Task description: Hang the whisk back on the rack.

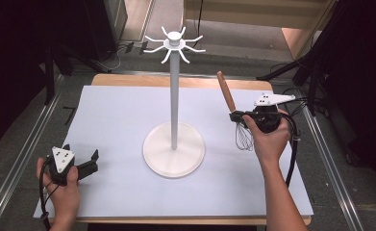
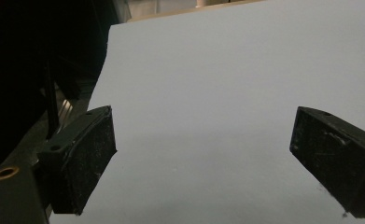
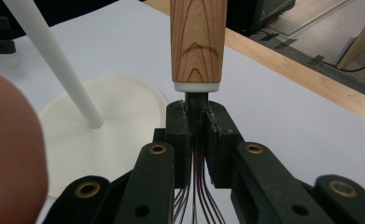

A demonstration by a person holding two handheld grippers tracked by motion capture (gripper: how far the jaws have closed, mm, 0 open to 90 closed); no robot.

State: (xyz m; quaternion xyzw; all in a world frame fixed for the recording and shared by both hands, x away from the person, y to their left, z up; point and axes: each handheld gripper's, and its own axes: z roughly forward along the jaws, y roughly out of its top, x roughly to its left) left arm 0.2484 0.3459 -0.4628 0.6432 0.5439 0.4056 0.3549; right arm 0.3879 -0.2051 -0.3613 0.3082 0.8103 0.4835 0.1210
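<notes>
Right gripper (image 1: 234, 117) first: from where I sit, its jaws are clamped on the whisk (image 1: 233, 115), pinching the dark neck just below the wooden handle (image 3: 198, 42), with the wires (image 3: 195, 196) fanning out underneath between the gripper's arms. In the high view the whisk stands nearly upright at the right side of the desk (image 1: 128, 115), handle tilted up and slightly back, wire head hanging down toward the white sheet — whether the wires touch the sheet I cannot tell. The person's right hand (image 1: 269, 137) wraps the gripper body, and the grey three-cornered plate (image 1: 272, 99) sits on top of it.

In the middle of the desk stands a white rack (image 1: 174, 96): a round base, a slim upright pole and a crown of curved hooks (image 1: 175, 44) at the top. The whisk is to the right of that pole, well below the hooks and apart from the base. In the right gripper view I see the pole (image 3: 54, 60) and base slanting off to the left of the handle.

Left gripper (image 1: 87, 161) rests low at the near left of the desk in the person's left hand (image 1: 63, 185) — its jaws spread wide over bare white sheet, nothing between them.
</notes>
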